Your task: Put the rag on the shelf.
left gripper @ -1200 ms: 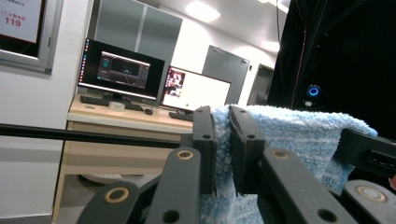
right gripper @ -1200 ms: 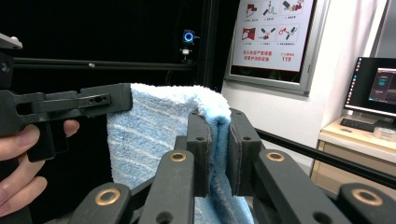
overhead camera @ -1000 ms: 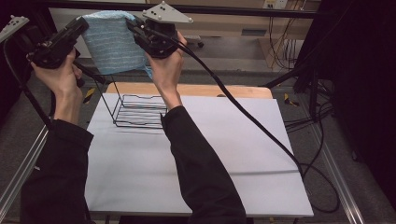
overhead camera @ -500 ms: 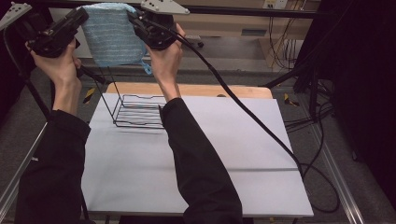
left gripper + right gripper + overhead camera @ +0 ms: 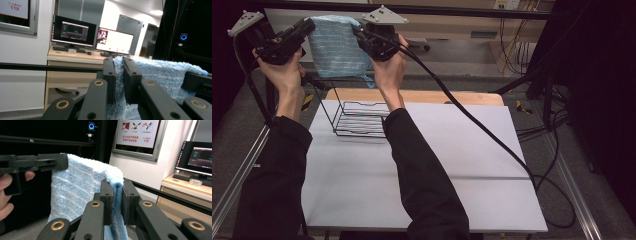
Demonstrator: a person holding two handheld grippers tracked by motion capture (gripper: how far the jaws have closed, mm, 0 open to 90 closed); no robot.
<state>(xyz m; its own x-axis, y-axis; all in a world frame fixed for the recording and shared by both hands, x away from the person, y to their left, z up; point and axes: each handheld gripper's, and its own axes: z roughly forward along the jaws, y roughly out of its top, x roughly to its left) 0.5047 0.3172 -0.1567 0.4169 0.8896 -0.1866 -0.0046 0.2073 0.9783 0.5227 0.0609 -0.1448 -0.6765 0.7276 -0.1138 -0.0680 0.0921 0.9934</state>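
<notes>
Towel (image 5: 337, 47), one, blue, stretched nine to three o'clock, hanging down, my left gripper (image 5: 304, 28) and right gripper (image 5: 358, 33) each clamping a top corner, one wire basket (image 5: 357, 119) below at six.

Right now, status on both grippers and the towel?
Left gripper and right gripper: jaws shut on the blue towel, one top corner each. Towel hangs spread, held high, above and behind the wire basket. Nothing in the way.
</notes>
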